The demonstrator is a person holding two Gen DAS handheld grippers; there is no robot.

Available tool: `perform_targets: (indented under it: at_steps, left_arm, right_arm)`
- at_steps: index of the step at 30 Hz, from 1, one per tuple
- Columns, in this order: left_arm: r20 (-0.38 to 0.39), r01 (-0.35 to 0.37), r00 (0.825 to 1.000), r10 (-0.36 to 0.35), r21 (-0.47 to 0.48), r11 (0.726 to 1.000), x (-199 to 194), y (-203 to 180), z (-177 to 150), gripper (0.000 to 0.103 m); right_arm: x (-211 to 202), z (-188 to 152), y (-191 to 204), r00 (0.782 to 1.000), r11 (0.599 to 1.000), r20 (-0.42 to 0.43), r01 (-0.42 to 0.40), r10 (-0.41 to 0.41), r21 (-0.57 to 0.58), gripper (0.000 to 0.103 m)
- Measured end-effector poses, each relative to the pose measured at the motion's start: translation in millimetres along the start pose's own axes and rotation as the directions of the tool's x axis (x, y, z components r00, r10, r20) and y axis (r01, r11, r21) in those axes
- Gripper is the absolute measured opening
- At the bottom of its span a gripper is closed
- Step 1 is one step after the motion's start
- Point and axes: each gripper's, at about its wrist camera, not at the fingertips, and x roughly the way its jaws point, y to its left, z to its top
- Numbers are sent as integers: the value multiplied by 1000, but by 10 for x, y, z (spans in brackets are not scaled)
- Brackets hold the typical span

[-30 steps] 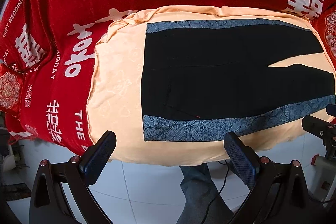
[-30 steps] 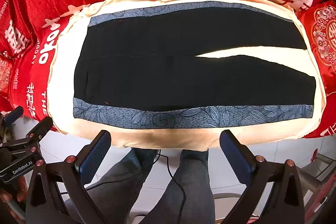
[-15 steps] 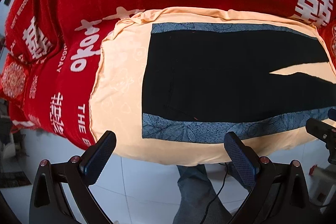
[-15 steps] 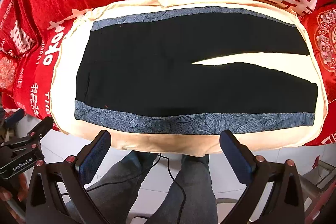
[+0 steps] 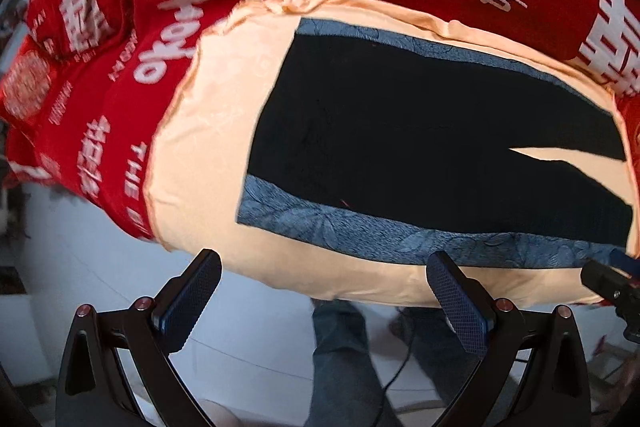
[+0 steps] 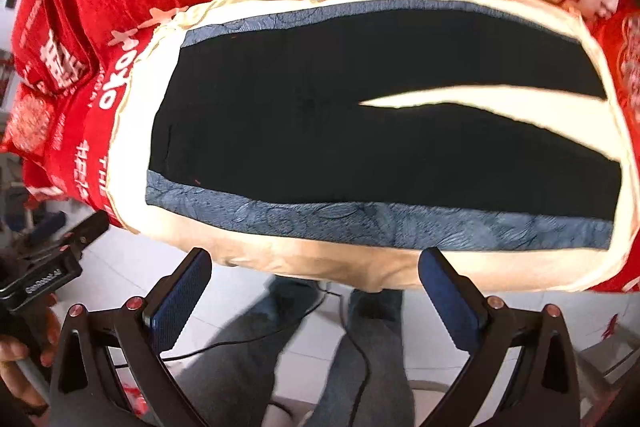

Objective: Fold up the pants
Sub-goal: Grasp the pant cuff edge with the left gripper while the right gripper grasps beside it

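While the left gripper (image 5: 324, 301) hangs with its jaws spread wide and empty over the near edge of the bed, its view has swung since a second ago: the pants (image 5: 420, 147) now sit tilted and further right, the waist end nearer the middle, the picture smeared by motion. They lie flat on the peach sheet (image 5: 208, 131), legs parted, blue side stripe nearest. That reads as the left side lining up on the waist, though nothing is touched yet. In the right view the right gripper (image 6: 316, 287) is likewise spread and holding nothing, and the pants (image 6: 320, 131) fill more of the frame than before, so it has come closer and lower toward the near stripe. The fold itself has not begun.
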Motion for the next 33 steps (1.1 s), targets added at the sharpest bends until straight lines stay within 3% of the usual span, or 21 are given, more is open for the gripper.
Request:
perform_targets:
  at_steps: [5, 11, 17, 22, 26, 29, 31, 33]
  left_arm:
    - [-18, 115, 993, -115, -36, 993, 399, 207, -56, 103]
    - [-60, 201, 977, -206, -71, 977, 1031, 473, -209, 103]
    - [-84, 336, 933, -349, -140, 931, 1664, 658, -337, 103]
    - [-77, 421, 896, -437, -159, 893, 1935, 676, -333, 103]
    - [-75, 487, 861, -504, -169, 857, 2015, 612, -314, 103]
    - [-67, 525, 836, -544, -185, 831, 2022, 571, -275, 103]
    - [-49, 569, 805, -591, -214, 794, 2006, 562, -234, 103]
    - [-14, 612, 773, -635, -251, 750, 1984, 568, -164, 103]
  right_arm:
    - [316, -110, 44, 983, 981, -17, -181, 182, 63, 103]
    - [1083, -294, 158, 902, 883, -18, -417, 431, 214, 103]
    - [1895, -447, 140, 827, 781, 23, -539, 561, 315, 103]
    - [2321, -479, 70, 759, 682, 122, -633, 639, 367, 103]
    - [2428, -442, 65, 710, 619, 176, -688, 682, 379, 103]
    - [2223, -313, 93, 643, 553, 261, -759, 720, 343, 103]
    - [2020, -219, 124, 601, 522, 306, -797, 739, 305, 103]
    - [1875, -133, 163, 578, 509, 325, -815, 749, 275, 103]
